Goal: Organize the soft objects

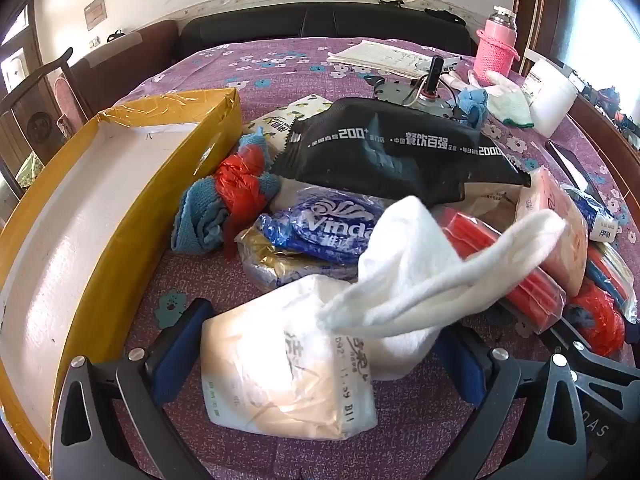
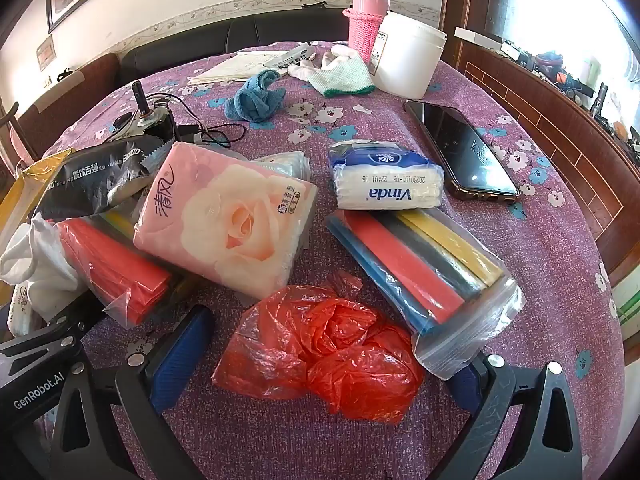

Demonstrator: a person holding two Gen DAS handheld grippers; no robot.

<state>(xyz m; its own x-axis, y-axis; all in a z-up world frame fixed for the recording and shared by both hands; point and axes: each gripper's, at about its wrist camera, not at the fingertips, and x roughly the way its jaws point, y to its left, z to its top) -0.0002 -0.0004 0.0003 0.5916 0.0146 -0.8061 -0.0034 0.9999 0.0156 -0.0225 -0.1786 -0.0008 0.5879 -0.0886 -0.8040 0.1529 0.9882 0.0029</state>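
i had the left gripper (image 1: 320,364) spread wide around a white tissue pack (image 1: 288,364), not yet pinching it; a white cloth (image 1: 420,276) lay draped over the pack's far end. the yellow box (image 1: 100,216) sat just left of the pack, and looked bare inside. the right gripper (image 2: 324,364) was also spread, framing a red plastic bag (image 2: 320,348) to the right of the pack. i judged we were at the grasping step: next i needed to squeeze the pack without snagging the cloth, then carry it left into the box.

Phone (image 2: 464,152), pink flask (image 2: 366,16), white tub (image 2: 408,56)
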